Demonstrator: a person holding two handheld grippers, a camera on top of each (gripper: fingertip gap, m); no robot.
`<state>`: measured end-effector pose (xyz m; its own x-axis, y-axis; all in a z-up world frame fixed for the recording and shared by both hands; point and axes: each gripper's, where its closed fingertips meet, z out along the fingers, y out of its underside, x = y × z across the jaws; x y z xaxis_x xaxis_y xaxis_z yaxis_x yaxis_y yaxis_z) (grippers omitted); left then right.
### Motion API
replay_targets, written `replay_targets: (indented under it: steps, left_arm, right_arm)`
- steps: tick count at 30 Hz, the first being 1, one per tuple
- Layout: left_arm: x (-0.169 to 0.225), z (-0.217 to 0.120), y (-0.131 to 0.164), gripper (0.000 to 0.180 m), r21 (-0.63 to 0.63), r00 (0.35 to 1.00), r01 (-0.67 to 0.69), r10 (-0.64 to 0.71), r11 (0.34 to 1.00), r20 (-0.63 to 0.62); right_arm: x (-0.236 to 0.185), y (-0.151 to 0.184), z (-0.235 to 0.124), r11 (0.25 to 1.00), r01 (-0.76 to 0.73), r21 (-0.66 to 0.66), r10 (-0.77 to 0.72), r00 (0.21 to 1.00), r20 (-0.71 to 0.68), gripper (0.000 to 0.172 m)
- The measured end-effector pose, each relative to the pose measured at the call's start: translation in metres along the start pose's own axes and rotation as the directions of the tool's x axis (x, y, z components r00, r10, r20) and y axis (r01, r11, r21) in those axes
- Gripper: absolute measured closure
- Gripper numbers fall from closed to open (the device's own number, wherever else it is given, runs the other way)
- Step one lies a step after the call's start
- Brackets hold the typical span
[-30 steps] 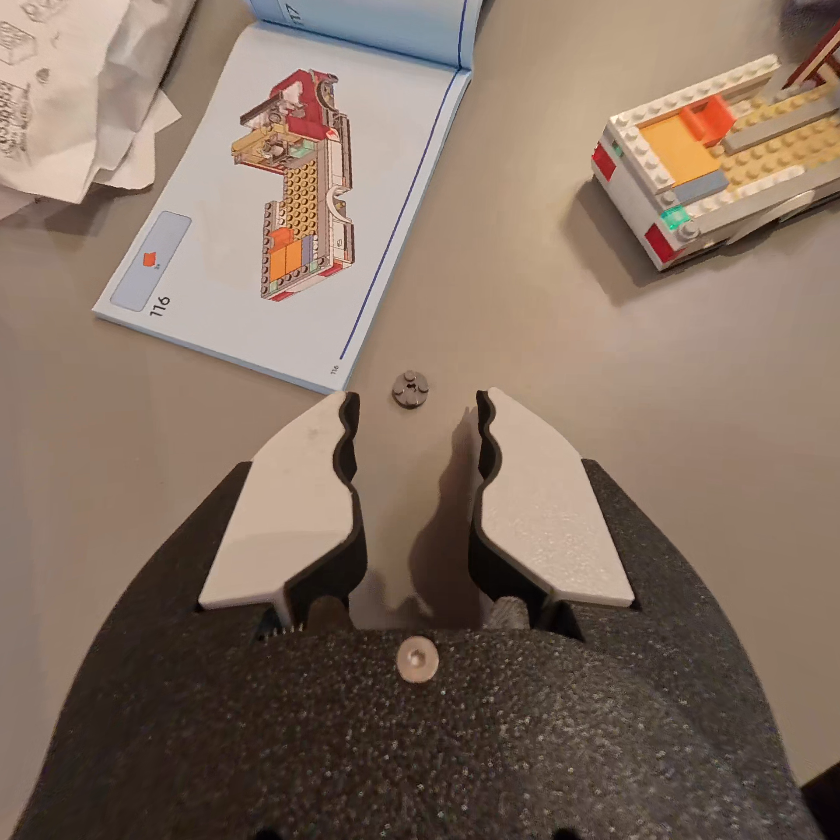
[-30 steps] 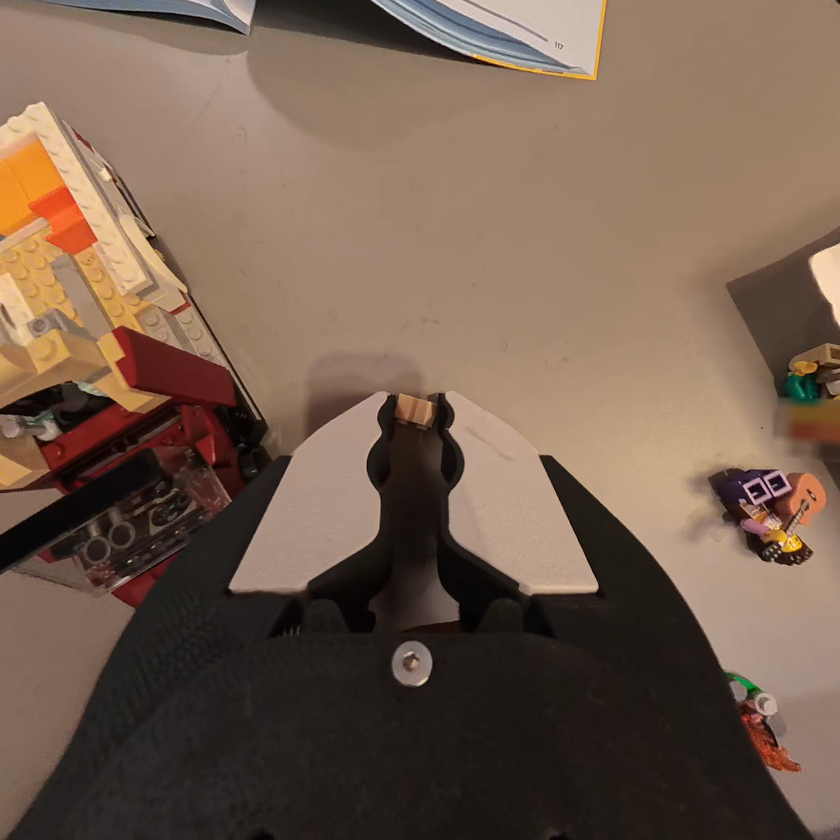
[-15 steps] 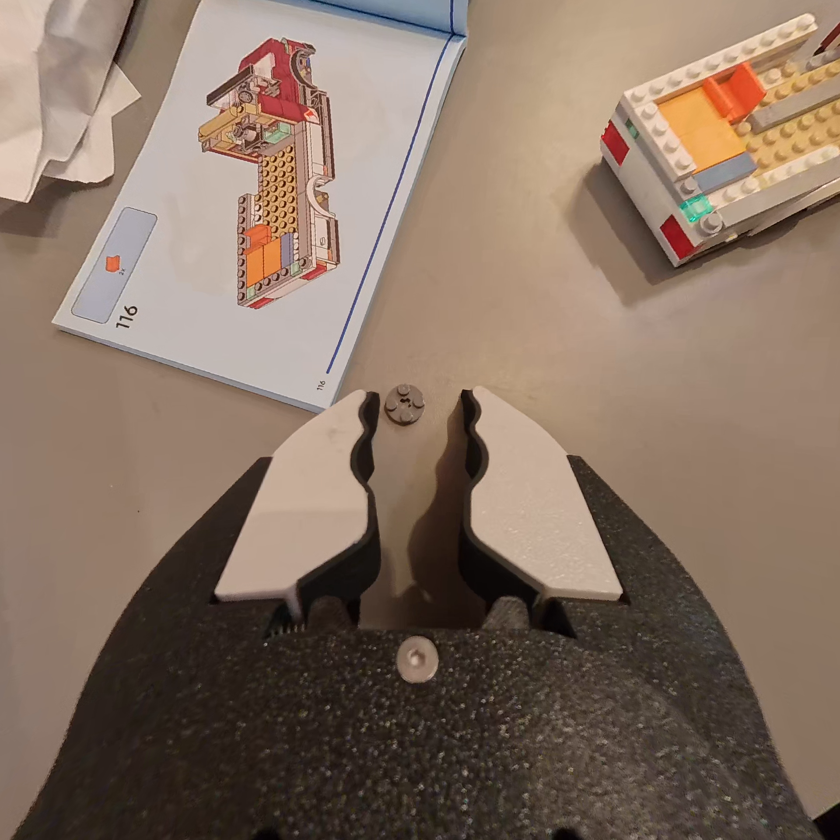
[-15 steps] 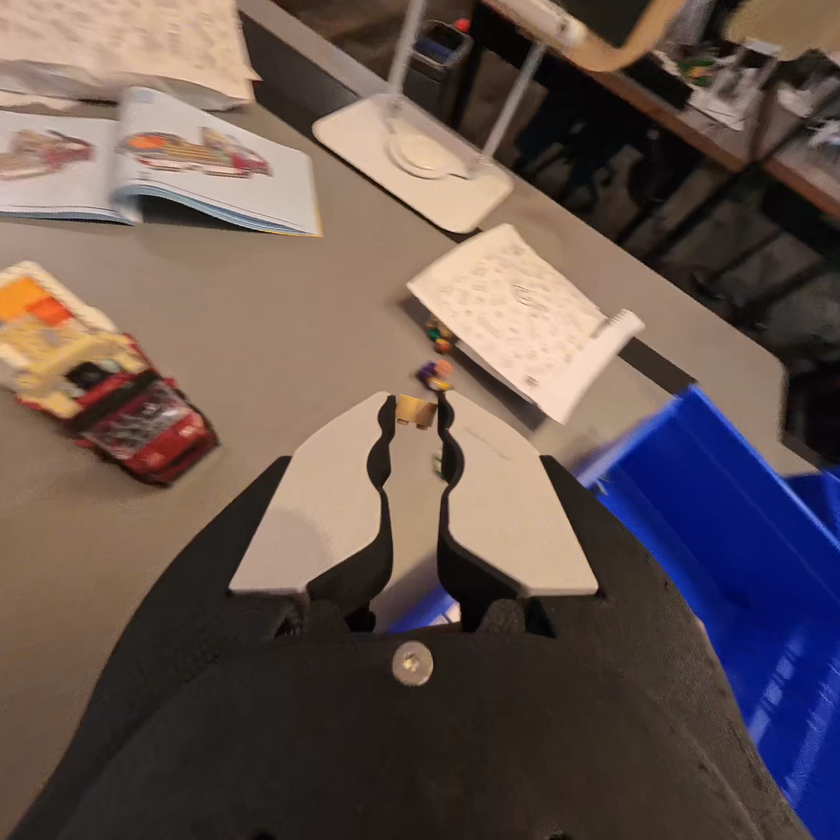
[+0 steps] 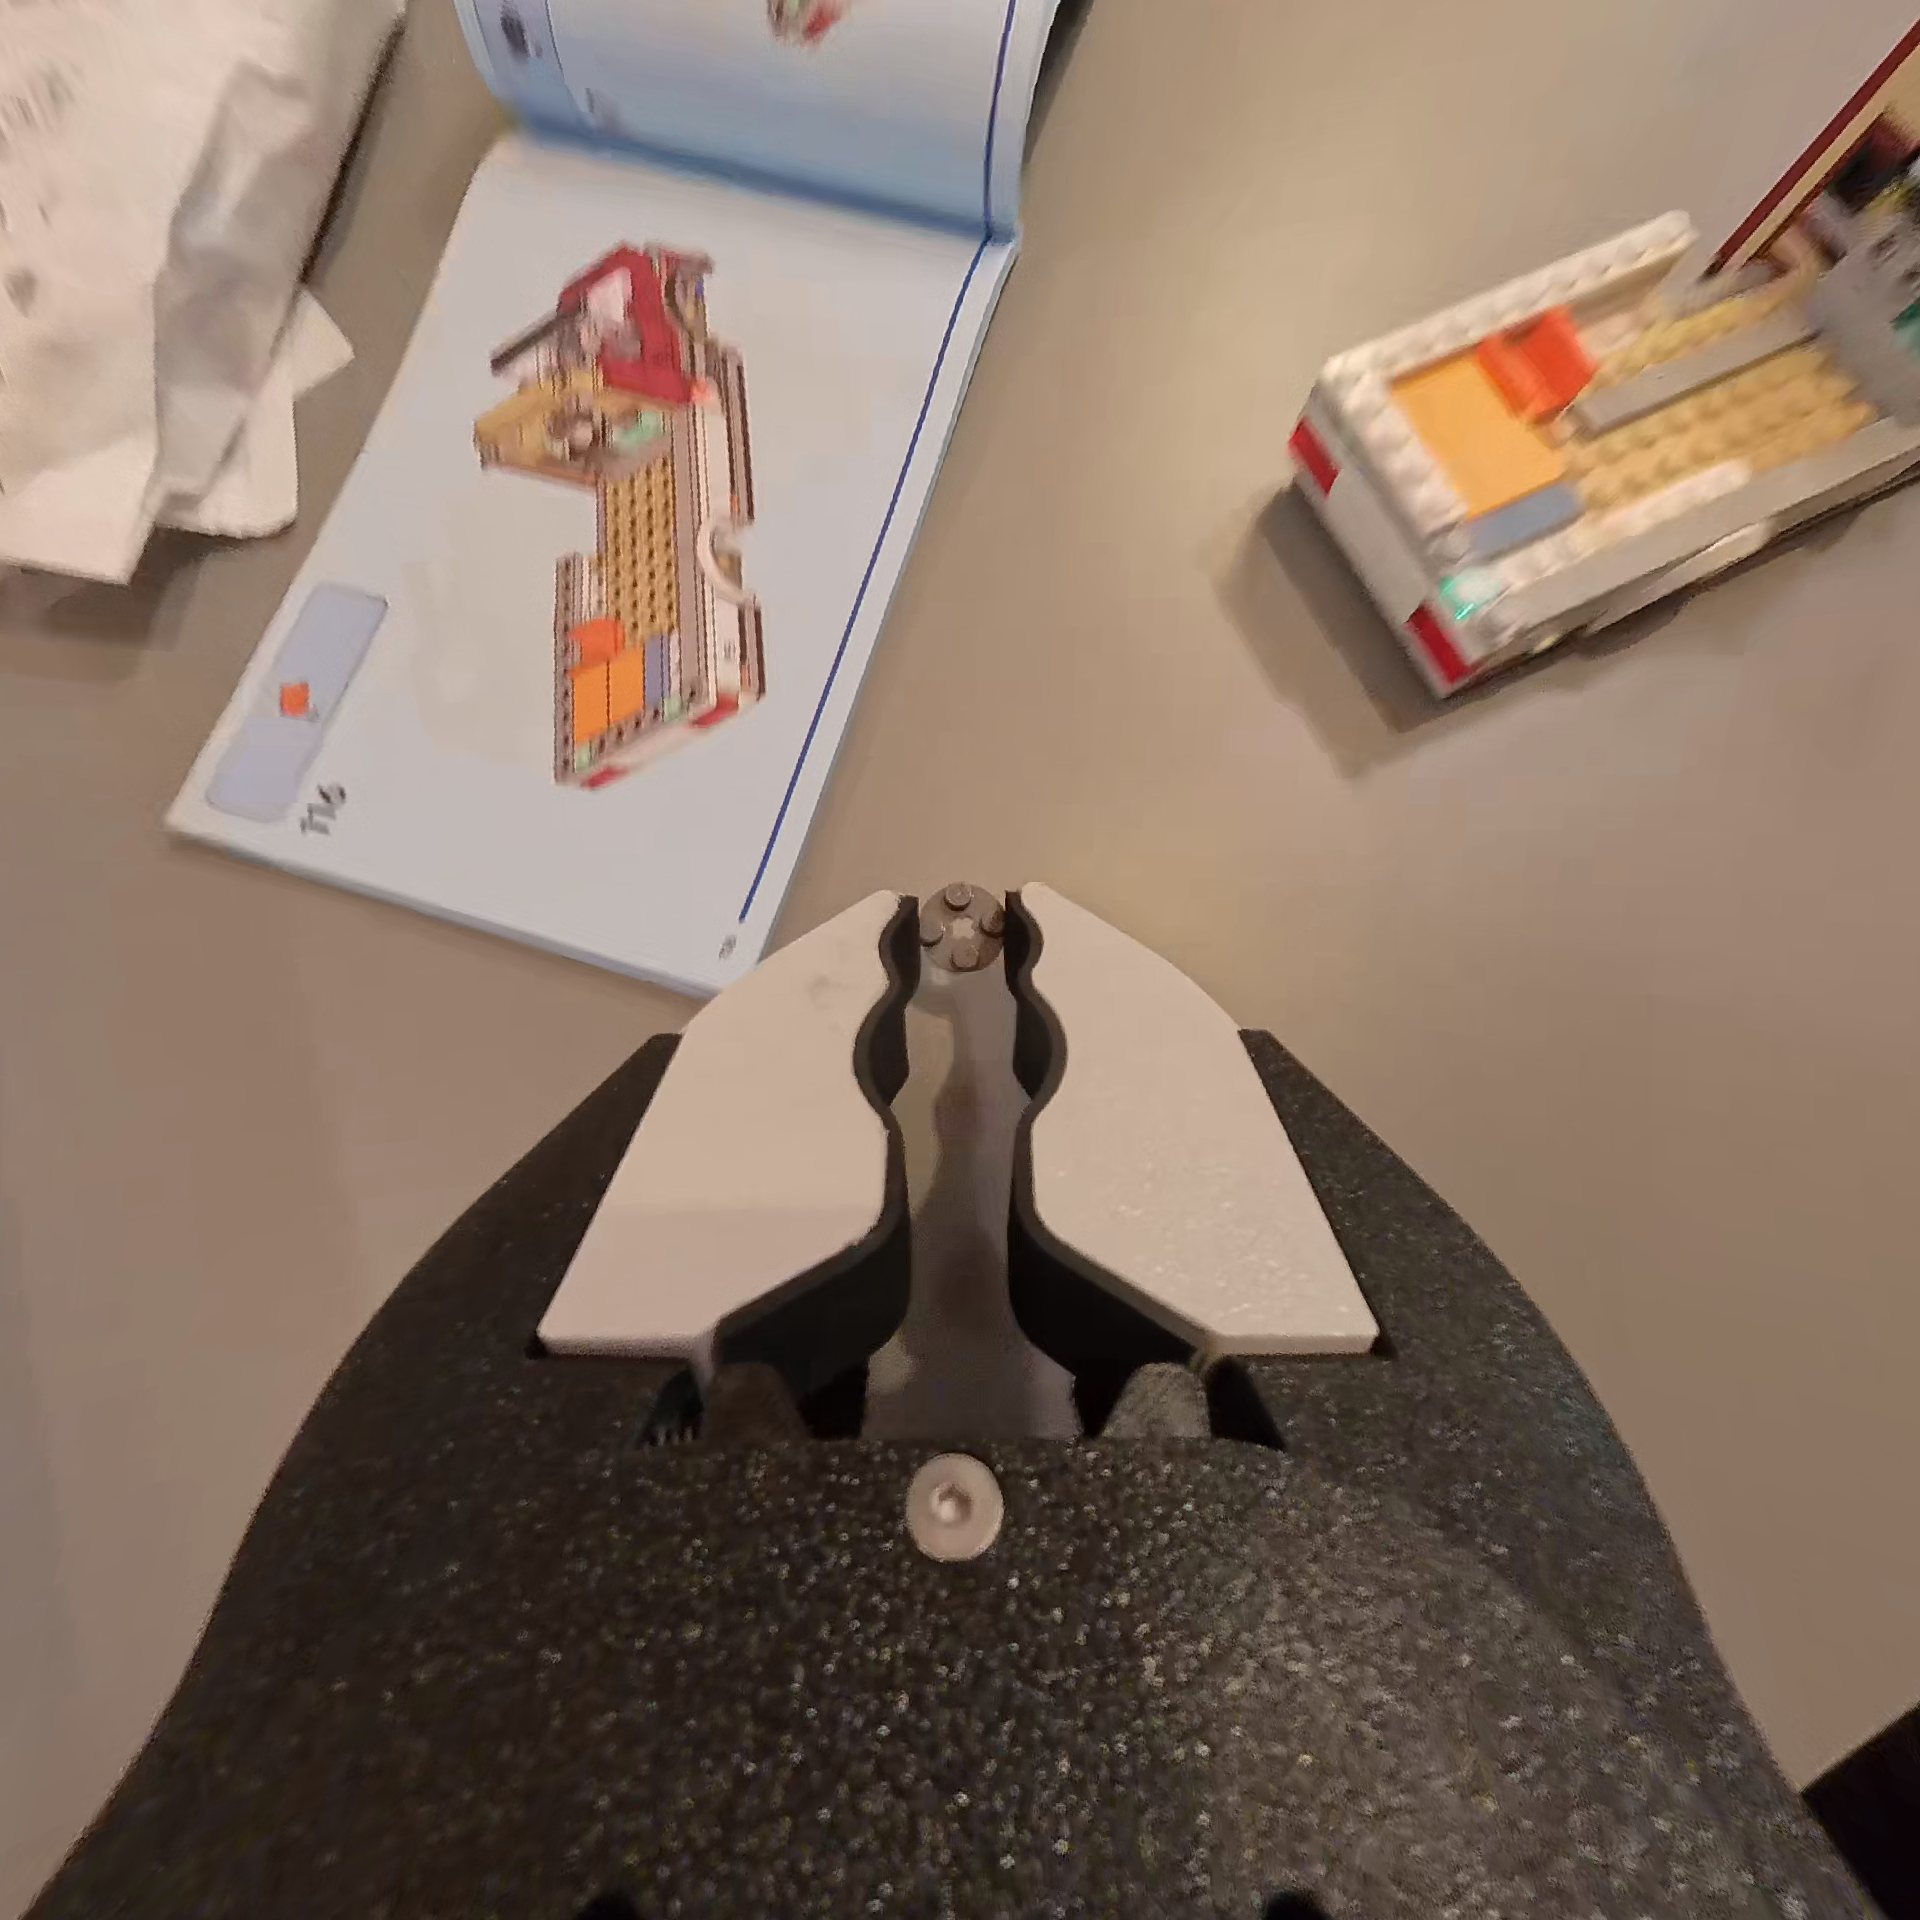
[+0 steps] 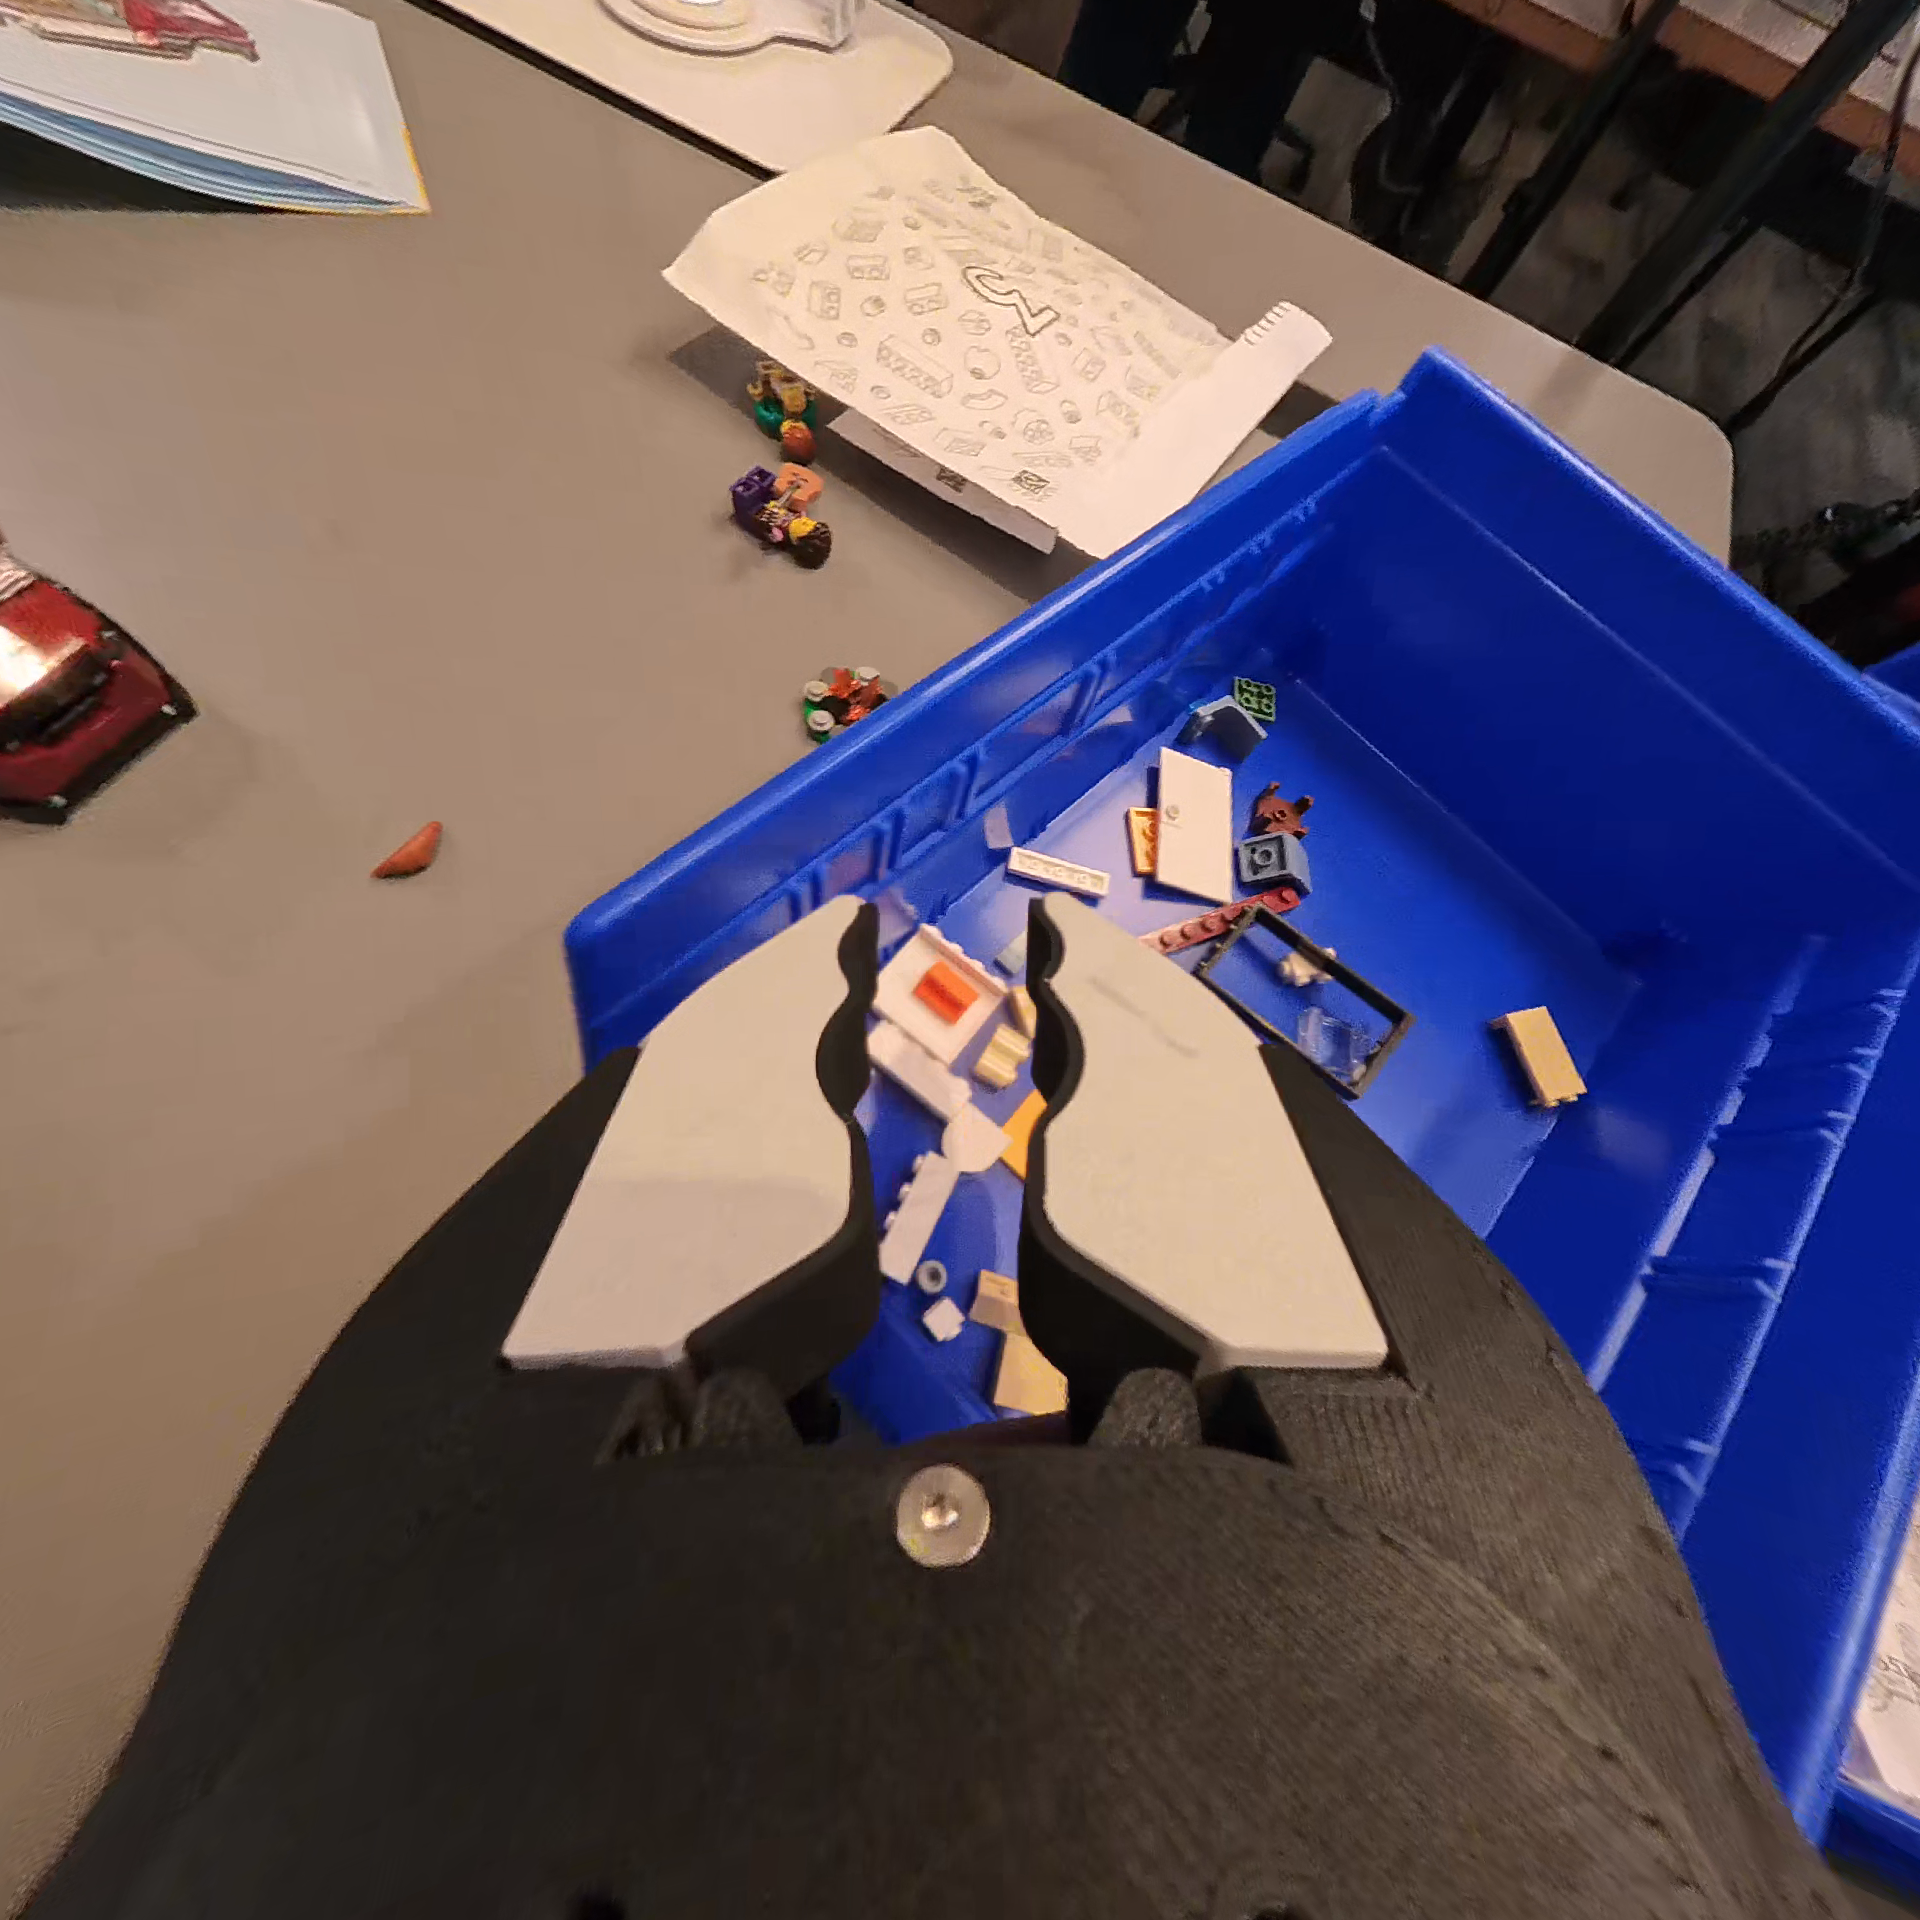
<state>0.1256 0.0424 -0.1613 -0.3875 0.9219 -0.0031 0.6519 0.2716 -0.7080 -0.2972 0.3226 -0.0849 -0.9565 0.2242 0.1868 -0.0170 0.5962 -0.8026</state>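
Note:
My left gripper (image 5: 963, 912) is shut on a small dark grey round studded plate (image 5: 963, 928); both pads press on its sides, just off the corner of the open instruction booklet (image 5: 582, 499). My right gripper (image 6: 948, 925) is open and holds nothing. It hangs over the near end of a blue bin (image 6: 790, 831) with several loose bricks on its floor, among them a white and orange piece (image 6: 940, 992) and small tan pieces (image 6: 1003, 1055) under the fingertips.
A partly built white, tan and red brick vehicle (image 5: 1558, 447) stands to the right of the left gripper; its red front (image 6: 62, 686) shows at the right view's left edge. Crumpled paper (image 5: 135, 260) lies at the far left. Minifigures (image 6: 784, 509), a printed paper bag (image 6: 987, 332) and a brown piece (image 6: 410, 852) lie on the grey table. Left tips to right tips: about 50 centimeters.
My left gripper's pads closed onto the round plate. My right gripper swung from beside the vehicle to over the blue bin, opened, and the tan piece it held has left its grasp.

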Motion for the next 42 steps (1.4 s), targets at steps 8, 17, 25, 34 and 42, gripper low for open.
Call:
replay_targets:
  steps: [8, 17, 25, 34, 42]
  left_arm:
    - [0.094, -0.008, -0.143, 0.165, 0.235, 0.953, -0.135, 0.191, 0.963, -0.234]
    - [0.309, 0.028, -0.282, 0.165, 0.409, 0.713, -0.290, 0.480, 0.866, -0.511]
    - [0.386, 0.078, -0.296, 0.149, 0.354, 0.628, -0.245, 0.426, 0.903, -0.651]
    - [0.283, 0.078, -0.259, 0.148, 0.296, 0.733, -0.108, 0.277, 0.949, -0.621]
    - [0.232, 0.112, -0.255, 0.147, 0.162, 0.788, -0.133, 0.203, 0.978, -0.582]
  right_arm:
    - [-0.054, 0.009, -0.014, 0.992, 0.014, 0.122, -0.025, 0.996, 0.087, 0.147]
    - [-0.062, 0.023, -0.024, 0.983, -0.094, 0.157, 0.074, 0.988, 0.133, 0.147]
    - [-0.075, 0.038, -0.030, 0.981, -0.122, 0.150, 0.097, 0.981, 0.167, 0.146]
    - [-0.086, 0.046, -0.022, 0.979, -0.135, 0.153, 0.100, 0.970, 0.220, 0.146]
    - [-0.096, 0.035, -0.011, 0.981, -0.091, 0.171, 0.047, 0.969, 0.244, 0.147]
